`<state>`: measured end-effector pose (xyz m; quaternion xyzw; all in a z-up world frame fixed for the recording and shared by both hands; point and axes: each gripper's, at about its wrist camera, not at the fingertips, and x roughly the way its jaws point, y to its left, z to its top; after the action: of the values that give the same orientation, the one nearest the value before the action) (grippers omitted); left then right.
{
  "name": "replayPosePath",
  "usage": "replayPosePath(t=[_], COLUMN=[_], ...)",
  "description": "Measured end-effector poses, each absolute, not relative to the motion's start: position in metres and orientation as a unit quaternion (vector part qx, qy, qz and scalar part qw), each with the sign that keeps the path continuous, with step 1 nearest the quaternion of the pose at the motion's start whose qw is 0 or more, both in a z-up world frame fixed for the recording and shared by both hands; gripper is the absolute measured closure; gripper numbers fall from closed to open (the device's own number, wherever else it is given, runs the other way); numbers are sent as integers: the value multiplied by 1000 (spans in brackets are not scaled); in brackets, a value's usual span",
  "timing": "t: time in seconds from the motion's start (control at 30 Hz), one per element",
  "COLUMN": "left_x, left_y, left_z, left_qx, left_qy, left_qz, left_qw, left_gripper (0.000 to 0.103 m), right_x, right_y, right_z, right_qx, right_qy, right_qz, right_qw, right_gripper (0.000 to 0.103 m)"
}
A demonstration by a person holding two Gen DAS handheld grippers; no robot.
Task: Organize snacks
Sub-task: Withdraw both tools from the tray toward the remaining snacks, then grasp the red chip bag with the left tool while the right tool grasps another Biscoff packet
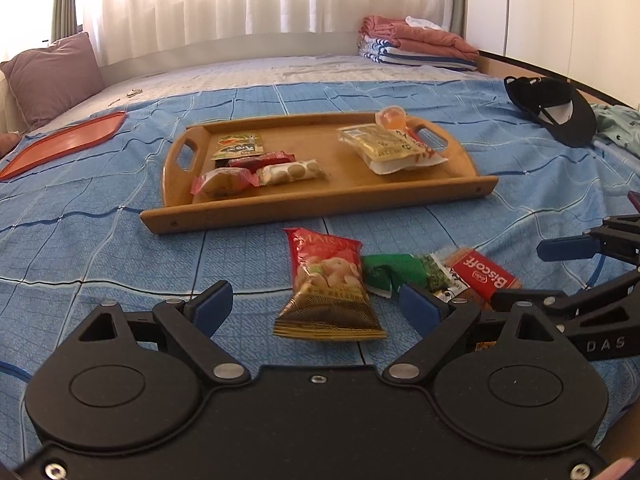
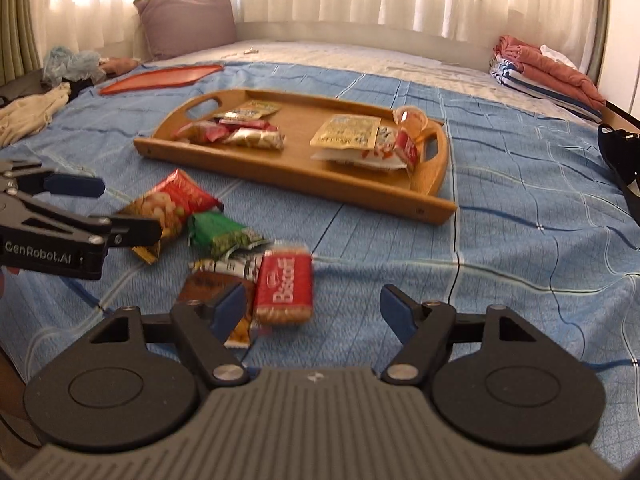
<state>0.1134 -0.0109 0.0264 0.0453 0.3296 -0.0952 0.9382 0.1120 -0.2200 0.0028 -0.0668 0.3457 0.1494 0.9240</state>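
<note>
A wooden tray [image 1: 332, 204] [image 2: 424, 196] lies on the blue bedspread and holds several snack packets. In front of it lie loose snacks: a red and gold nut packet [image 1: 326, 284] [image 2: 168, 208], a green packet [image 1: 394, 272] [image 2: 218, 232] and a red Biscoff packet [image 1: 486, 278] [image 2: 284, 284]. My left gripper [image 1: 316, 306] stands open, its blue pads either side of the nut packet without touching it. My right gripper [image 2: 312, 312] is open too, with the Biscoff packet just ahead of its left pad. A brown packet [image 2: 204, 284] is partly hidden behind that pad.
An orange tray [image 1: 64, 142] [image 2: 160, 78] lies at the far left. A purple pillow [image 1: 52, 76] [image 2: 186, 20] and folded blankets [image 1: 416, 42] [image 2: 548, 68] sit at the back. A black cap [image 1: 554, 110] lies at the right, clothes [image 2: 28, 114] at the left.
</note>
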Motion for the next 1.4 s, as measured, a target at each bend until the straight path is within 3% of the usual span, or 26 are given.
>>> replayPosePath(t=[0.3, 0.53, 0.8, 0.87, 0.97, 1.07, 1.17, 1.2, 1.4], left_x=[119, 120, 126, 128, 133, 135, 136, 135, 130], left_y=[-15, -17, -18, -18, -19, -18, -15, -15, -12], left_z=[13, 6, 5, 5, 2, -2, -2, -1, 7], left_qx=[37, 31, 24, 24, 33, 33, 25, 21, 9], left_qy=[343, 355, 352, 352, 352, 350, 347, 346, 342], left_qz=[-94, -108, -101, -95, -74, -65, -70, -78, -86], left_qw=[934, 928, 930, 931, 933, 934, 935, 935, 936], left_gripper=[18, 41, 41, 38, 25, 24, 34, 47, 48], right_x=[109, 110, 116, 118, 122, 124, 125, 124, 115], right_y=[-215, -212, -209, -209, -207, -203, -202, -202, -200], right_z=[-3, -4, -6, -6, -8, -9, -9, -9, -7], right_qx=[-75, -67, -58, -52, -41, -41, -35, -32, -31], right_qy=[348, 348, 350, 351, 353, 352, 348, 347, 326], right_qz=[159, 164, 169, 171, 174, 174, 174, 175, 170], right_qw=[921, 921, 920, 919, 918, 919, 920, 921, 929], right_gripper=[34, 37, 40, 42, 46, 49, 60, 65, 65])
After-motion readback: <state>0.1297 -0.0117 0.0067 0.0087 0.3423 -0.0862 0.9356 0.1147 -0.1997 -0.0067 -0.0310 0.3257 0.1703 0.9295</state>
